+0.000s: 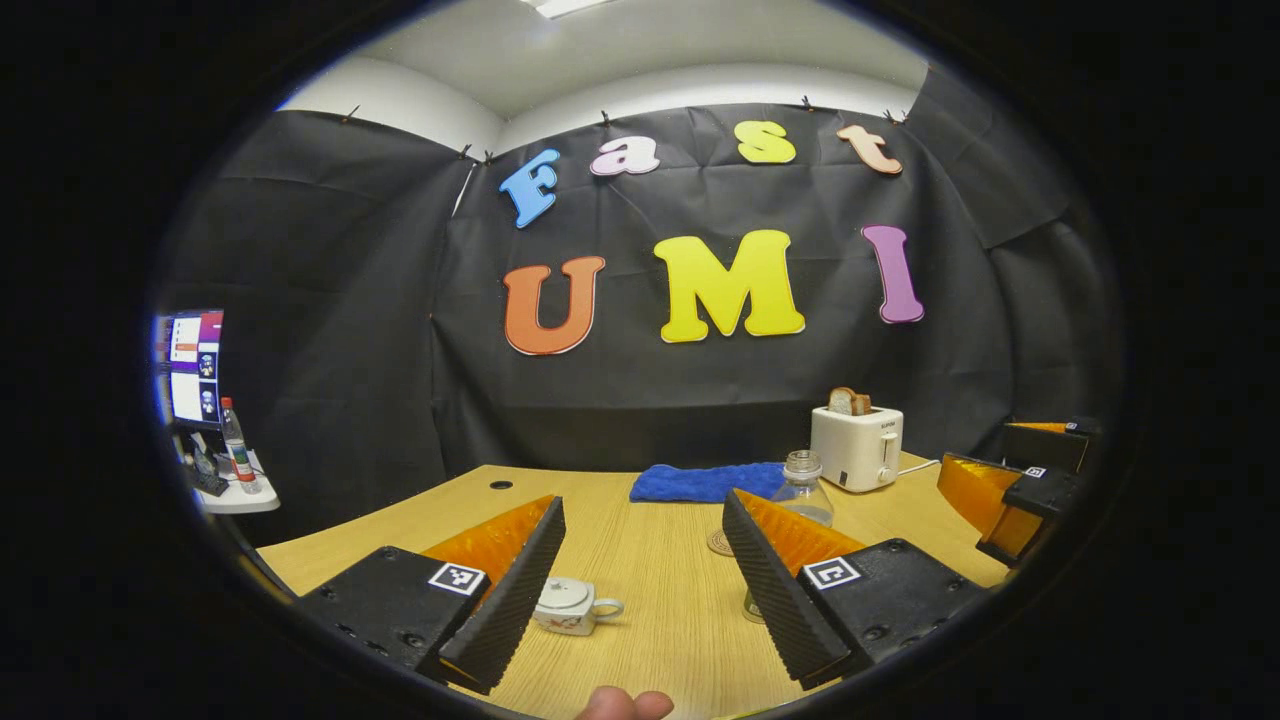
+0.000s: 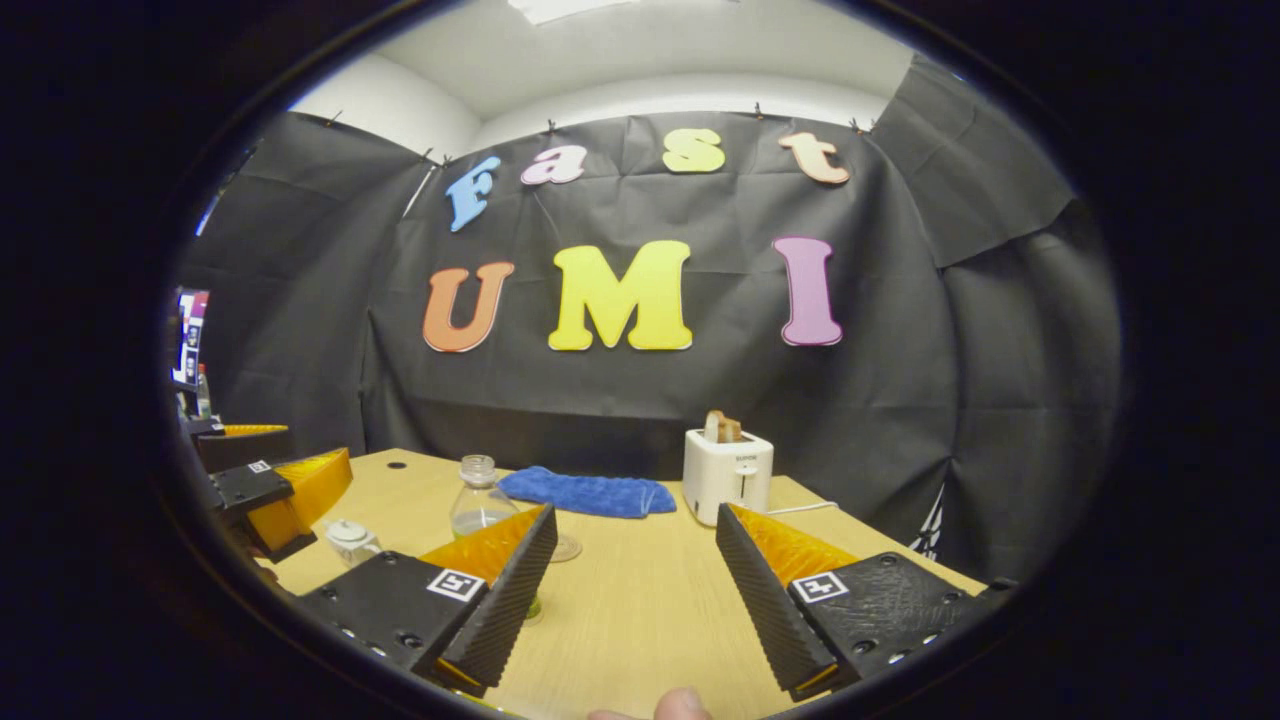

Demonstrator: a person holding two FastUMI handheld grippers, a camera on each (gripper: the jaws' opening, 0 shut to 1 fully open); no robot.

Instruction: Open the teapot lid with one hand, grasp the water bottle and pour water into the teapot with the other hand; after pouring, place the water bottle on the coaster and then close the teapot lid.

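Note:
A small white teapot [image 1: 575, 605] with its lid on stands on the wooden table [image 1: 650, 600], just right of my left gripper's left finger. My left gripper [image 1: 642, 500] is open and holds nothing. A clear glass water bottle [image 1: 803, 490] with some water in it stands farther back, partly behind the right finger. A round coaster [image 1: 720, 543] lies to its left. In the right gripper view my right gripper [image 2: 635, 512] is open and holds nothing. The bottle [image 2: 477, 505] stands beyond its left finger, the teapot [image 2: 352, 540] and the left gripper [image 2: 270, 490] far left.
A blue cloth [image 1: 710, 482] lies at the back of the table, with a white toaster [image 1: 857, 447] holding bread to its right. The right gripper [image 1: 1010, 495] shows at the right. A side table with a screen [image 1: 190, 365] and a plastic bottle [image 1: 238, 445] stands left.

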